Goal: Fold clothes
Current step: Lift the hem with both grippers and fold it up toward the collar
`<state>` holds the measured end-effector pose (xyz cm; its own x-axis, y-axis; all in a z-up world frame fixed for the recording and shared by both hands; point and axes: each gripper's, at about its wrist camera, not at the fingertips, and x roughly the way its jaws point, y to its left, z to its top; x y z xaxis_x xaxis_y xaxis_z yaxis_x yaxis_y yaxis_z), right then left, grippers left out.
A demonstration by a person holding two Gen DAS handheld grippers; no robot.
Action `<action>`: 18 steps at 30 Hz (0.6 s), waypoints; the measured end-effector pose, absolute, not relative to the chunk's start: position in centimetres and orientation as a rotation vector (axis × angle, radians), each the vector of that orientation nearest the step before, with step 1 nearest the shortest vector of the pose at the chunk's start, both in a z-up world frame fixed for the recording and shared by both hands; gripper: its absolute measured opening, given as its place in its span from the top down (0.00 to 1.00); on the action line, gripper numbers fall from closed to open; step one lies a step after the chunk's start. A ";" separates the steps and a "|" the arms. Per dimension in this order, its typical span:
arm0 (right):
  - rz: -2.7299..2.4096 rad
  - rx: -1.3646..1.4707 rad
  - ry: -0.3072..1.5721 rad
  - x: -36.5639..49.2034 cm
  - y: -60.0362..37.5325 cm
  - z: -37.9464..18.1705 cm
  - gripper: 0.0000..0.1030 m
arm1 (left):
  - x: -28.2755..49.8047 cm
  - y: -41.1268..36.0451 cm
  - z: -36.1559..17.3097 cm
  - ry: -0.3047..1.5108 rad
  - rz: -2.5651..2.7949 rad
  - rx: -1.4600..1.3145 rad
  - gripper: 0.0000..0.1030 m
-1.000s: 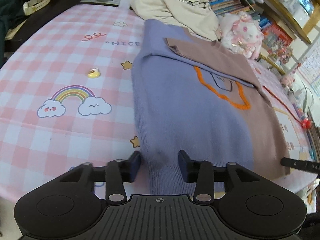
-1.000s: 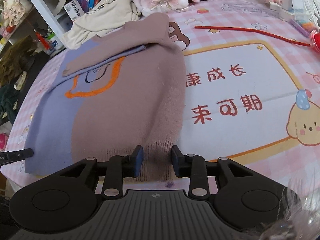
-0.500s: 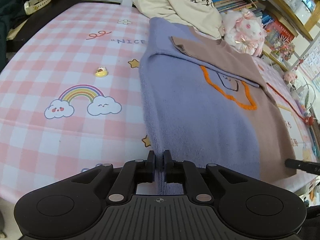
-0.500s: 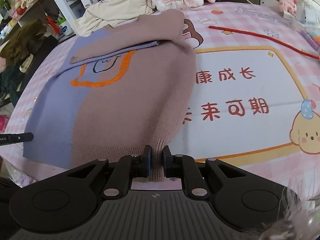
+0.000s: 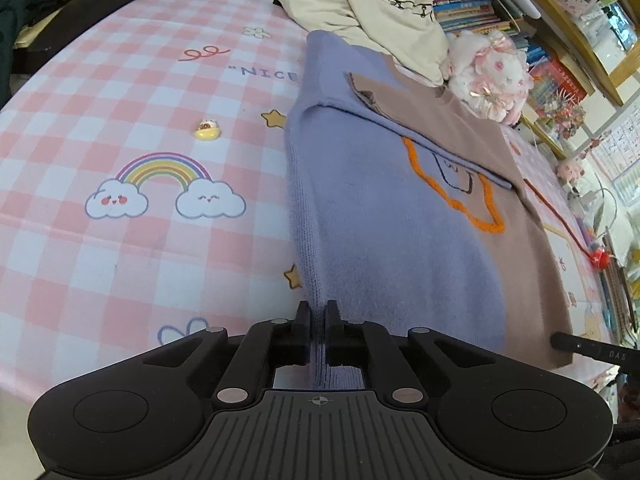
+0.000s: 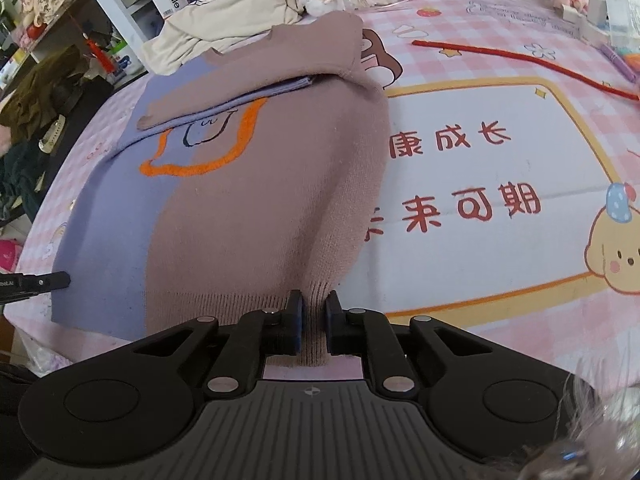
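Presently both sleeves lie folded across the sweater (image 5: pixel 400 240); my left gripper (image 5: pixel 318 332) and right gripper (image 6: pixel 313 320) clamp its hem corners. Lengthwise fold remains.

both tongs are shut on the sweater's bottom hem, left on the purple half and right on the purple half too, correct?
Not quite. The right tongs grip the brown half of the sweater, as the right wrist view shows. The left tongs are indeed shut on the purple half, both at the bottom hem.
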<state>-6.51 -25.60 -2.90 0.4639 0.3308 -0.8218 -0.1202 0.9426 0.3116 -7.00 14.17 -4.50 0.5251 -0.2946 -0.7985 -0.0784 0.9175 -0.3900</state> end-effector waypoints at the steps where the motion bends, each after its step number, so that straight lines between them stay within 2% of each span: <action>1: 0.282 0.219 1.056 -6.7 -25.7 -2.8 0.90 | -7.2 14.2 -4.5 1.020 -0.143 -0.408 0.96; 13: 0.338 0.379 1.139 -9.6 -28.0 -1.9 0.90 | -9.6 16.2 -3.5 1.020 -0.273 -0.536 0.96; 18: 0.430 0.646 1.021 -8.0 -30.0 0.6 0.90 | -6.9 17.3 -1.4 0.848 -0.296 -0.700 0.96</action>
